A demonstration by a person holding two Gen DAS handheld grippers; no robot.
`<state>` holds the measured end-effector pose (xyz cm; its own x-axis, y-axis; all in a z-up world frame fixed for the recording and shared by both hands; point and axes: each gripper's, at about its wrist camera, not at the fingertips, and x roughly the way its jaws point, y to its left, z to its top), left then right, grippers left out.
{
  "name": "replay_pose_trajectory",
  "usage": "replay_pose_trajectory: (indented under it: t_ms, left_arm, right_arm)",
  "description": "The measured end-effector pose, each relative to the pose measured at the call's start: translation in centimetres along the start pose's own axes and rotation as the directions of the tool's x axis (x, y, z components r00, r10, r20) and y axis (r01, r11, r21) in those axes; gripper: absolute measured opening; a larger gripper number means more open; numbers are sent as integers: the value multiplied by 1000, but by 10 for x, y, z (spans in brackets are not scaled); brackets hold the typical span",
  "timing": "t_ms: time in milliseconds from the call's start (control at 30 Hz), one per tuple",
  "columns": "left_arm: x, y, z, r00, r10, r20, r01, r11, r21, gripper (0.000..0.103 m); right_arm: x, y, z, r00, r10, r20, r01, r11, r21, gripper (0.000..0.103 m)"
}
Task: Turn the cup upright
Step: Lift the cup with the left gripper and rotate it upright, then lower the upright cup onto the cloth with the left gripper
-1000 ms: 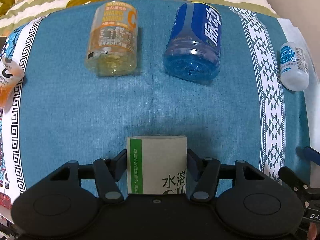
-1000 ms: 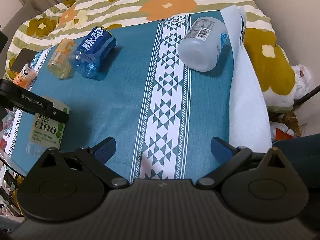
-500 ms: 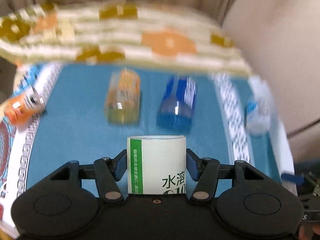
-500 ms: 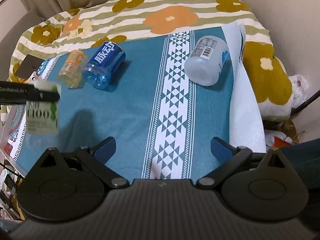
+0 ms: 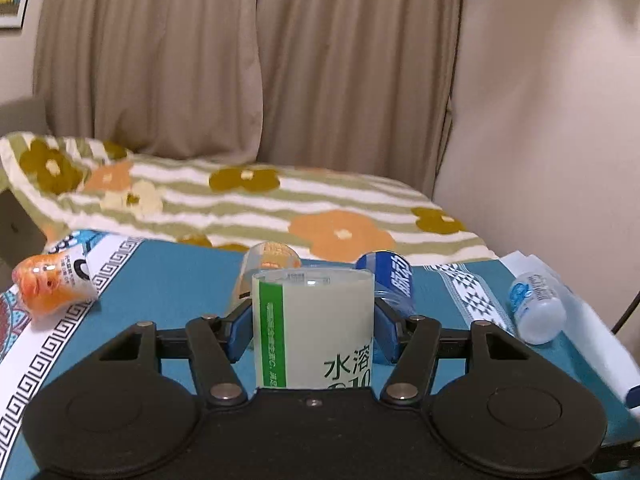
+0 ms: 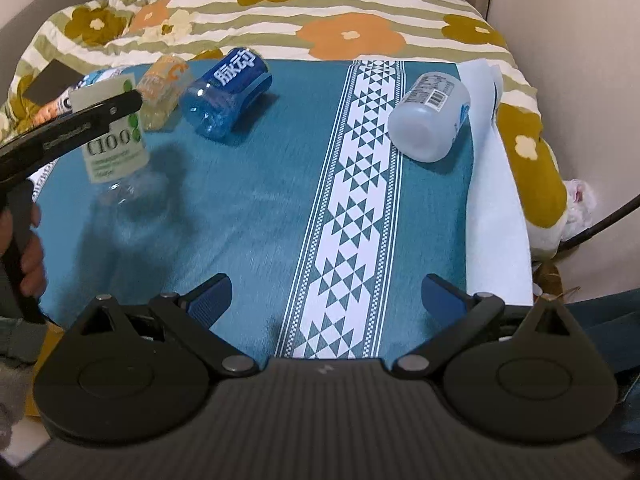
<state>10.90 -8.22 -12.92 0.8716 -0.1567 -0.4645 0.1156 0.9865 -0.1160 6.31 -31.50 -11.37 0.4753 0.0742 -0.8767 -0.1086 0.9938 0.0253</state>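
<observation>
Two blue pads of the left gripper (image 5: 314,320) clamp a cylindrical, paper-labelled clear-plastic cup (image 5: 314,324); right gripper (image 6: 326,294) jaws stand apart above woven teal cloth (image 6: 248,220).

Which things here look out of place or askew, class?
Several cut-bottle cups lie tipped on their sides on the teal cloth: the blue cup, orange cup and white cup. The left gripper holds the green-labelled cup upright.

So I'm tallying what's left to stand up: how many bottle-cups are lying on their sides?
4: orange one at the cloth's left edge, yellow one and blue one side by side at the back, white one on the right. More may be hidden.
</observation>
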Motion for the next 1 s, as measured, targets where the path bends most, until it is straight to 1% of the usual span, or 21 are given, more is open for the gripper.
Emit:
replay_pose_trajectory:
  t_ms: [100,167,267,467,767,933,967,1000]
  left_arm:
    - [-2,0,-11,998,-2,55,2,1000,10,66]
    - [-5,-1,-16,998,-7,62,6,1000,25,66]
    - [-13,-4,-19,999,-7,44,6,999,32,66]
    - [-21,-4,-17,1000,-9,-23,9,999,30,66]
    - [-16,-14,-10,994,6,-112,6,994,106,66]
    - [-12,-13,-5,989,1,-151,17,993,115,67]
    - [-12,-13,-3,987,-3,-158,22,993,117,70]
    - [-12,-13,-3,986,-7,-165,28,992,120,81]
  right_arm:
    - [3,5,-3,1000,-6,-7,6,1000,-11,103]
    - [5,9,-4,1000,-8,-10,8,1000,-18,103]
    - [6,14,-5,1000,-3,-15,2,1000,-27,103]
    - [8,17,-6,1000,20,-14,-20,1000,-19,103]
    - [7,19,-6,998,60,-23,-60,998,11,103]
    - [-1,18,-6,999,52,-5,-51,998,36,103]
    - [-3,18,-7,999,49,-1,-49,998,44,103]
    - [-5,19,-7,999,47,3,-47,998,52,103]
